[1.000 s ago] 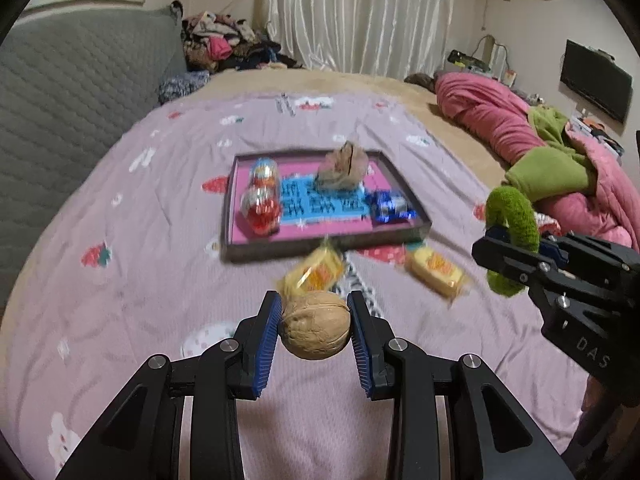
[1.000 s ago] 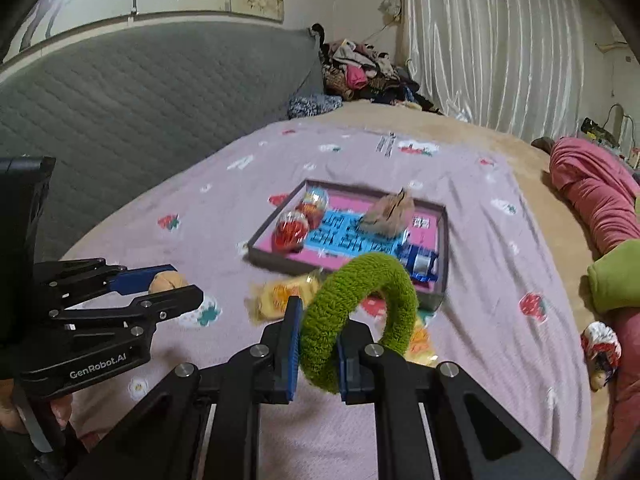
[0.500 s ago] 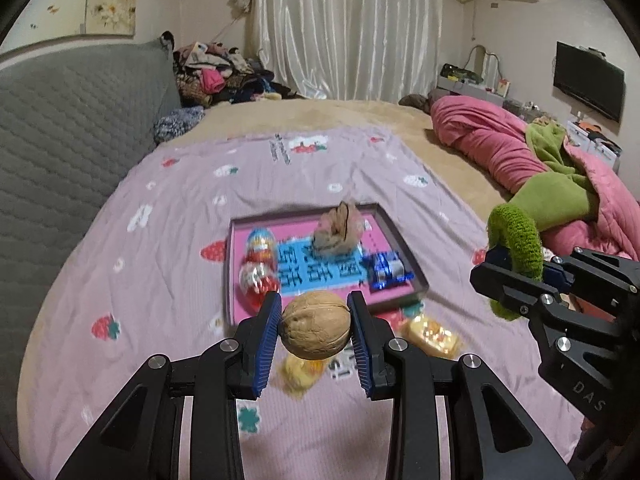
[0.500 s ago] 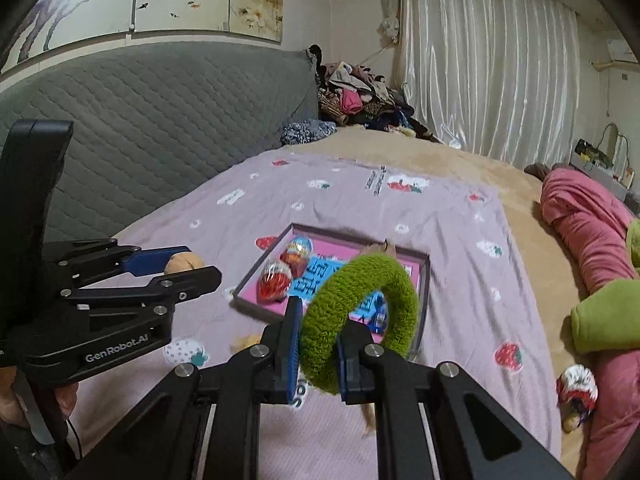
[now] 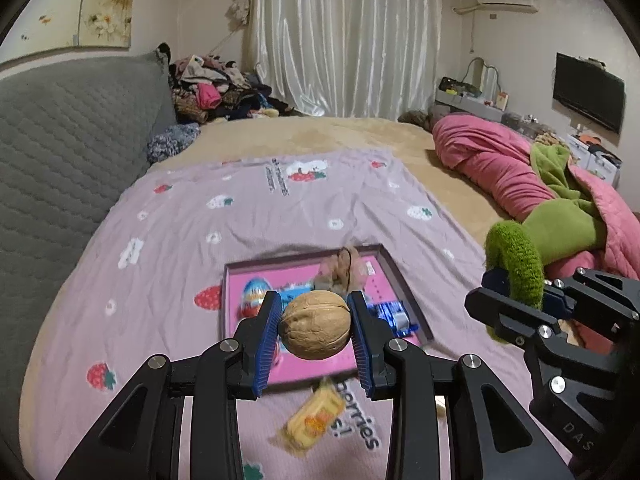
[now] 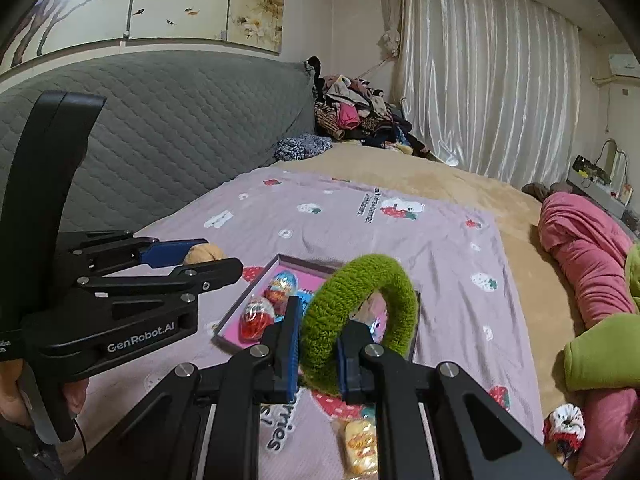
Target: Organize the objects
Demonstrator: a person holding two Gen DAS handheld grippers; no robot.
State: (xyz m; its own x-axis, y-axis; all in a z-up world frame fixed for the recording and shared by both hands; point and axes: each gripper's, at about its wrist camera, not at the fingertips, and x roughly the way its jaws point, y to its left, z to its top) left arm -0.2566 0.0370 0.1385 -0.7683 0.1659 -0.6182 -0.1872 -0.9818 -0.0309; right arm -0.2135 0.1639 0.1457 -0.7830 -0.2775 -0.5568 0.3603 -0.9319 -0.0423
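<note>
Left gripper (image 5: 315,330) jaws clenched on walnut (image 5: 315,324); right gripper (image 6: 318,346) jaws grasping green ring (image 6: 360,318). Both above pink tray (image 5: 394,280) on bed.

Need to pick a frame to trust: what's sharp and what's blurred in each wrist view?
Left wrist: walnut sharp, yellow packet smeared. Right wrist: green ring sharp, packet soft. Both: fisheye bends the edges.

A bed (image 5: 320,136) carries a lilac strawberry sheet (image 5: 248,224); on it lie a pink tray (image 5: 394,276) and a yellow wrapped snack (image 5: 312,420).
</note>
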